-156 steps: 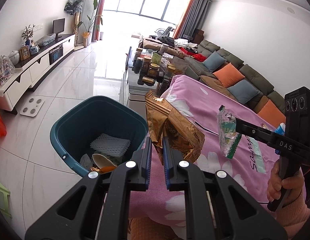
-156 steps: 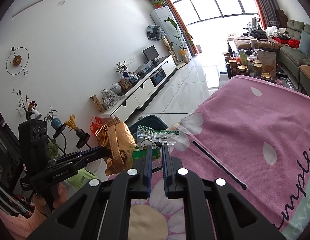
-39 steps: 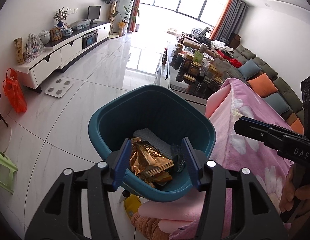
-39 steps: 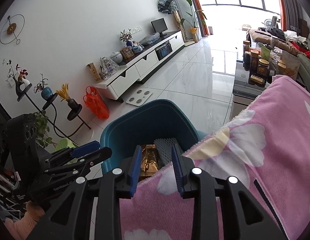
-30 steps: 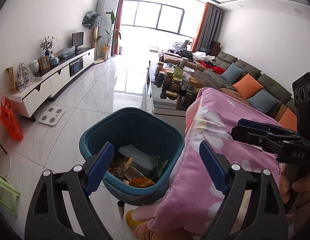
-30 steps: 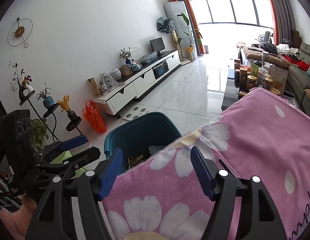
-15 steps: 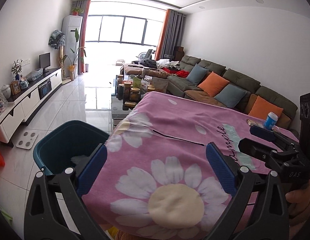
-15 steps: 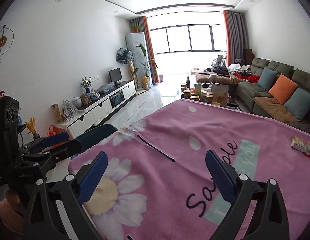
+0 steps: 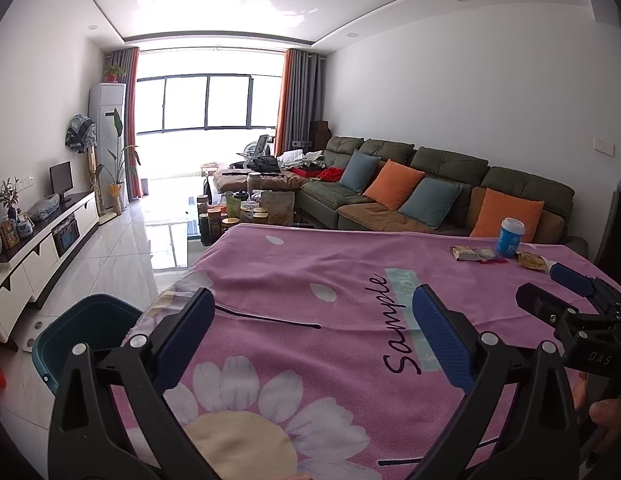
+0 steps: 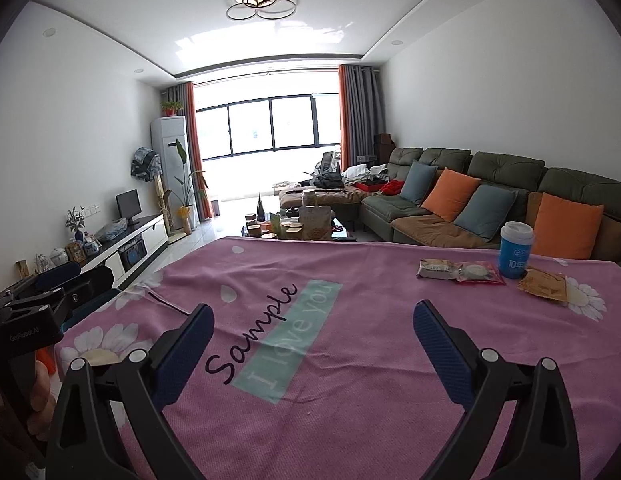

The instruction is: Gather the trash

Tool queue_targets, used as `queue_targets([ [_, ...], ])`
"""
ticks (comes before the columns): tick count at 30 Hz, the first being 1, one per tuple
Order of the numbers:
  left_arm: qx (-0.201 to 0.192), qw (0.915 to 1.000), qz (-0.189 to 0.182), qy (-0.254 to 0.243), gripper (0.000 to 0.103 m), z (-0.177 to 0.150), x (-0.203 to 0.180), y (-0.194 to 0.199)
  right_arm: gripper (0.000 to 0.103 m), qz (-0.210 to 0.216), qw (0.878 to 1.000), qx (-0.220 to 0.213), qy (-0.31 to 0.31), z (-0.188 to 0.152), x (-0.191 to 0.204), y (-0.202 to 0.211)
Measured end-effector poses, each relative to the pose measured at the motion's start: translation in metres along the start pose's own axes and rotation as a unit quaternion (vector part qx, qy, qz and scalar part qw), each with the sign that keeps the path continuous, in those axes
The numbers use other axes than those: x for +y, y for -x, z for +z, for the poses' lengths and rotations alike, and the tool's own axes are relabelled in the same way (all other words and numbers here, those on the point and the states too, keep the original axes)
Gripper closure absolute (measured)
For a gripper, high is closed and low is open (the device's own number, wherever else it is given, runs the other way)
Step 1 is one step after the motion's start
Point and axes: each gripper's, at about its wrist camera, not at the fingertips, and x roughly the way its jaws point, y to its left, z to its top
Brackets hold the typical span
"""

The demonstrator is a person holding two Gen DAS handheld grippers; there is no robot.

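Observation:
My left gripper (image 9: 312,330) is open and empty above the near part of the pink flowered cloth (image 9: 334,280). My right gripper (image 10: 312,340) is open and empty over the cloth's middle. Trash lies at the cloth's far right: a grey-brown wrapper (image 10: 435,269), a clear pink-edged packet (image 10: 480,273), a brown gold wrapper (image 10: 544,285) and a blue cup with a white lid (image 10: 515,255). They also show in the left wrist view, the cup (image 9: 510,237) among them. The teal bin (image 9: 84,330) stands on the floor left of the table.
A coffee table with jars (image 10: 298,224) stands beyond the table. A green sofa with orange and blue cushions (image 10: 490,196) runs along the right wall. A white TV cabinet (image 9: 42,248) lines the left wall.
Both grippers held wrappers, opened over the teal bin and dropped them in. Both have since swung right and up to face the table, wide open and empty.

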Motion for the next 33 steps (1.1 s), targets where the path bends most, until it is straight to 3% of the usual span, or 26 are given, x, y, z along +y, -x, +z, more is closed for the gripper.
queue_targets([
  [13,-0.024,0.9995,0.004,-0.021,0.006,-0.003,-0.024,0.002,0.007,-0.059,0.998,-0.034,-0.018,-0.002,-0.025,0.022],
  [33,-0.047,0.9984,0.003,-0.032,0.006,-0.001,-0.035,0.008,0.007,-0.081,0.995,-0.048,-0.025,-0.002,-0.030,0.034],
])
